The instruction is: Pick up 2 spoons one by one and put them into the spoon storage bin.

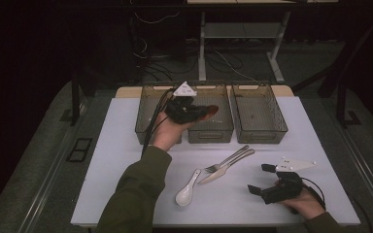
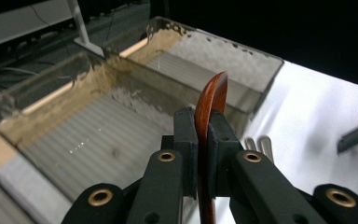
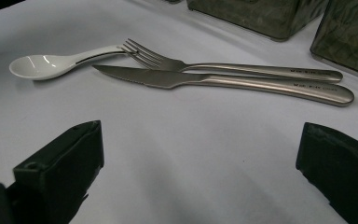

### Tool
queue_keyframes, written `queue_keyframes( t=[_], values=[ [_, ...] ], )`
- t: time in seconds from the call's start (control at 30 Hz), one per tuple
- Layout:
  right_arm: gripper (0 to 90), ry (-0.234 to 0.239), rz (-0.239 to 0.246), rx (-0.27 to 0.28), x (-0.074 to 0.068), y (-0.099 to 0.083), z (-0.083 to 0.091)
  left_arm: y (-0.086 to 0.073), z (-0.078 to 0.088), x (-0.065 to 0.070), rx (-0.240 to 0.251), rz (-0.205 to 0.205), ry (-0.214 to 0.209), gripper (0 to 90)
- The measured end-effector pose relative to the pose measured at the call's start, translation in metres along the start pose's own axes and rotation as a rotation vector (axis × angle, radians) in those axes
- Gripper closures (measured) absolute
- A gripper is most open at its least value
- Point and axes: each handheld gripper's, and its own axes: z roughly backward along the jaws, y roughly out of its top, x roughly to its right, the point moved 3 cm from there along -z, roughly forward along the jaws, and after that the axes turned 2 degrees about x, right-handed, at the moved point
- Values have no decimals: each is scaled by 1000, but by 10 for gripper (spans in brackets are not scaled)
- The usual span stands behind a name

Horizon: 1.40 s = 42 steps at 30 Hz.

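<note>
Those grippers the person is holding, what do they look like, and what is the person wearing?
Both are black. The left gripper and right gripper each carry a pale three-cornered plate on top and trail a dark cable. In the left gripper view, the arms have brass-coloured rivets and blocky black pads. Both arms wear olive-green sleeves.

High overview; two close tong-mounted views sharing the table [image 1: 126, 194]
</note>
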Motion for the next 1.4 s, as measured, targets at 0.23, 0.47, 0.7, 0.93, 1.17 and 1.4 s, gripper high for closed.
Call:
queue_keyframes(
  t=[0.23,0.47,0.7,0.93,1.17,1.4],
  values=[
    [5,5,2,0,0,0,0,19,-25,-4,22,-27,3,837],
    [5,9,0,4,1,0,0,27,-45,-9,41,-32,14,837],
    [5,14,2,9,0,1,1,30,-62,-15,49,-22,18,837],
    [5,17,4,12,1,1,1,27,-78,-21,62,3,19,837],
    [5,20,2,14,0,1,1,16,-94,-28,57,42,21,836],
    [5,23,1,14,1,1,2,5,-107,-31,15,64,39,835]
  ],
)
